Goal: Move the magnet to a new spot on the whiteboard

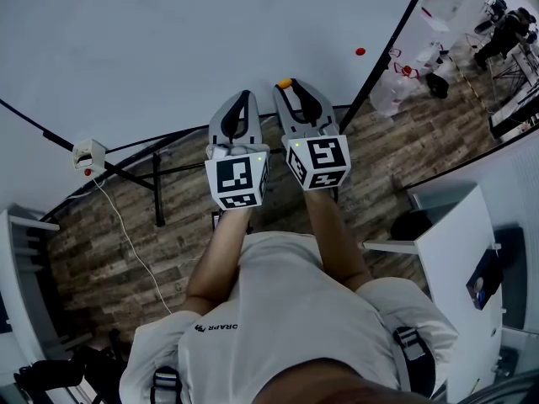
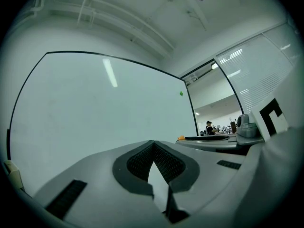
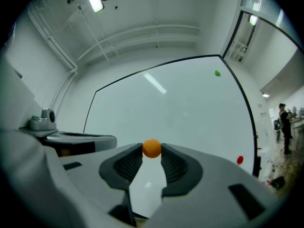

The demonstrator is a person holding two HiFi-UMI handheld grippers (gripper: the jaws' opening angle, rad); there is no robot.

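Observation:
An orange round magnet [image 3: 152, 148] sits pinched between the tips of my right gripper [image 3: 152, 152], which is shut on it. In the head view the magnet [image 1: 285, 83] shows at the tip of that gripper [image 1: 291, 89], in front of the lower part of the whiteboard [image 1: 168, 40]. I cannot tell whether the magnet touches the board. My left gripper [image 1: 244, 98] is held beside the right one, its jaws meeting at the tips [image 2: 153, 144] with nothing between them. The whiteboard [image 3: 180, 108] fills both gripper views.
A green magnet [image 3: 217, 73] sticks near the board's top right corner, and a red one [image 3: 240, 159] near its right edge. Below are the board's black stand legs [image 1: 157, 192], a wood floor, a white socket box with cable [image 1: 88, 154] and a white cabinet [image 1: 459, 251]. People stand far off at the right.

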